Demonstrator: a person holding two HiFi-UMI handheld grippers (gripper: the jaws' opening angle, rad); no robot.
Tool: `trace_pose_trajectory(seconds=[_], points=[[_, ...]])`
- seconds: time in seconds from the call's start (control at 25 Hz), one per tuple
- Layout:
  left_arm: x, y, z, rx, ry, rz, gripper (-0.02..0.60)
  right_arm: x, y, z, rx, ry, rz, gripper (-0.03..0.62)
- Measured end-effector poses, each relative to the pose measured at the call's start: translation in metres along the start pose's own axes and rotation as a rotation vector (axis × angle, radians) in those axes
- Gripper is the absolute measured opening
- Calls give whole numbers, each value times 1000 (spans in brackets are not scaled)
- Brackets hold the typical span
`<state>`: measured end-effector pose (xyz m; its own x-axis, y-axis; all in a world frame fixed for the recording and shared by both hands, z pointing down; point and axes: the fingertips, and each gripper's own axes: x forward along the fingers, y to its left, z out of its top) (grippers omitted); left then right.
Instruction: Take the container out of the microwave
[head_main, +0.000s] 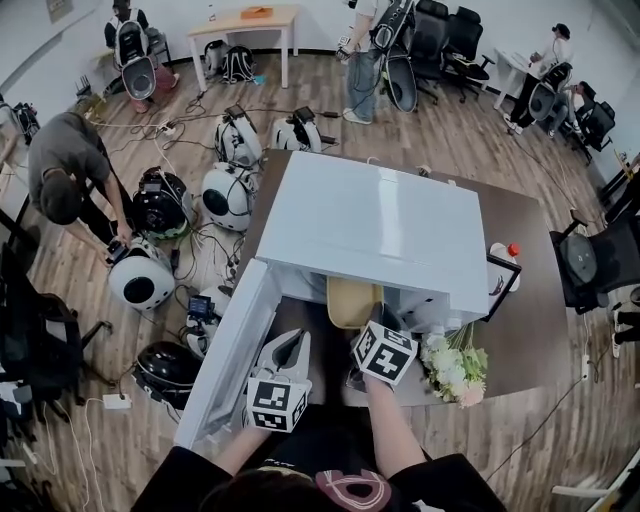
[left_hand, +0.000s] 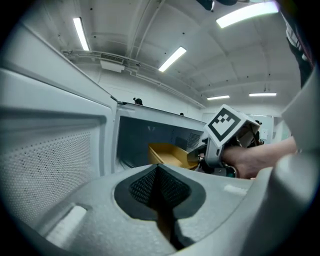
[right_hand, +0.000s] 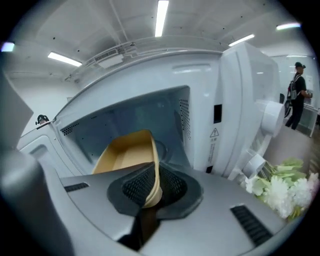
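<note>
Your right claw (right_hand: 151, 181) is clamped on the container (right_hand: 125, 154) rim. Your left claw (left_hand: 159, 176) is closed and empty, just beside it.

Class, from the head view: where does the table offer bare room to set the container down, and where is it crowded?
Bare: the table strip right of the flowers and bottle. Crowded: before the microwave mouth, between door and flowers, where the left gripper and the right gripper holding the container sit.
</note>
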<state>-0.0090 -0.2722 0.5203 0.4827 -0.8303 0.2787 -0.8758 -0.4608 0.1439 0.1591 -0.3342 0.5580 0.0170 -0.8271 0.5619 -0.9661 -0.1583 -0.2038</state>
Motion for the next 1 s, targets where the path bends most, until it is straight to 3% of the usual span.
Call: trace_pose_trajectory(seconds=[1.0], points=[[-8,-27,-14,-1,12,-57,9,-78,-30,-29,56,-13,0,34]])
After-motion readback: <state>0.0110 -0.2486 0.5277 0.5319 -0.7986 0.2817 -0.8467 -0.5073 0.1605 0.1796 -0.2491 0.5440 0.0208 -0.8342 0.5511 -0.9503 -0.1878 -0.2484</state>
